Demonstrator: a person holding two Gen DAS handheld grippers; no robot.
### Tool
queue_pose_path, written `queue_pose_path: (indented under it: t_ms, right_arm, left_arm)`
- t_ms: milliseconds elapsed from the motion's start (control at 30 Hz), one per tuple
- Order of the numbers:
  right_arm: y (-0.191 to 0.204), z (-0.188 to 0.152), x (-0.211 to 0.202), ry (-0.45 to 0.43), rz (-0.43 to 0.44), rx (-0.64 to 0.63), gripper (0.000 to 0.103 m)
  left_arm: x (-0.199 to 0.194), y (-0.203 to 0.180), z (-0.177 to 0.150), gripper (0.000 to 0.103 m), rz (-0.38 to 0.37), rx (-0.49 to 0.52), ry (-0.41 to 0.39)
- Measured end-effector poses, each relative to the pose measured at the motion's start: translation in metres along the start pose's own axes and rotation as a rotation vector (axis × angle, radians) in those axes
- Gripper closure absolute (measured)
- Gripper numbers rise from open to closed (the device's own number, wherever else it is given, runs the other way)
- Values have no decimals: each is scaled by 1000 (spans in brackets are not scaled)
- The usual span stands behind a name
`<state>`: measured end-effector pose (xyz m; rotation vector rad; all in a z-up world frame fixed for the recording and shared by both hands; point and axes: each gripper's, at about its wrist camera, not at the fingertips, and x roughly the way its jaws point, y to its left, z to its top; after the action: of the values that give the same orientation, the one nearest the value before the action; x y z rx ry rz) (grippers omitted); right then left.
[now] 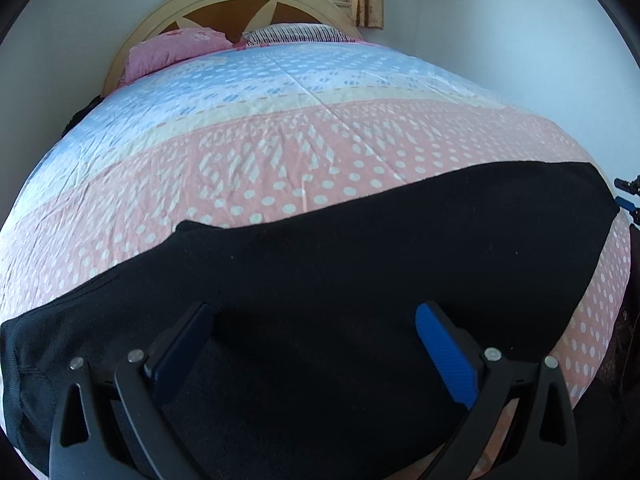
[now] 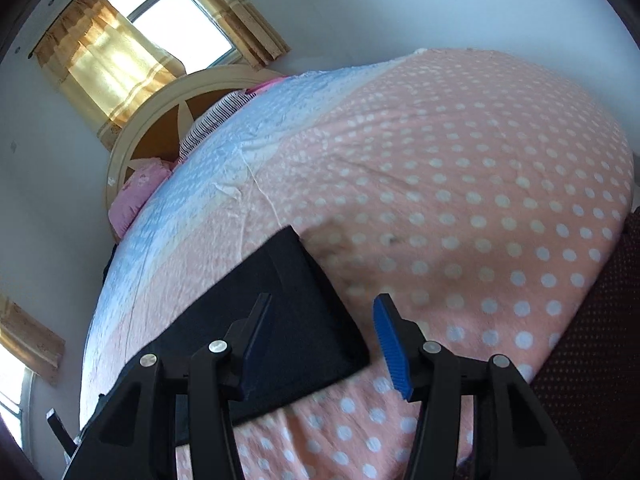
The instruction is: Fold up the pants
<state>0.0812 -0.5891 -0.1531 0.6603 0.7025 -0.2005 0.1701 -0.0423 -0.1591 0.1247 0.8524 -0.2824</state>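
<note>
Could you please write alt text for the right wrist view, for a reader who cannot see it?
Open right tongs hover over the end of black pants lying flat on a pink polka-dot bedspread, gripping nothing. Beyond are a pink pillow, a rounded headboard and a curtained window.

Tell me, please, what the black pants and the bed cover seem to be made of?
Black pants: probably a soft matte knit, no shine, lying limp and flat. Bed cover: likely thin printed cotton, matte, with fine creases and a dotted pattern. Neither is certain by look alone.
</note>
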Motion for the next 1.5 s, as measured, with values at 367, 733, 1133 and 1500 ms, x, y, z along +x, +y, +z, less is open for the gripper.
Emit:
queue_pose_path:
  t_ms: [367, 733, 1133, 1500]
  right_arm:
    - [-18, -19, 7, 118, 33, 66, 51]
    - [-10, -27, 11, 80, 163, 43, 90]
    - [197, -75, -37, -110, 151, -556, 90]
    - [263, -193, 39, 106, 99, -991, 62]
  left_arm:
    - [2, 7, -3, 0, -5, -55, 3]
    - [-1, 9, -4, 0, -14, -66, -9]
    - [-40, -3, 15, 0, -104, -106, -130]
    - [-18, -55, 31, 1, -280, -38, -52]
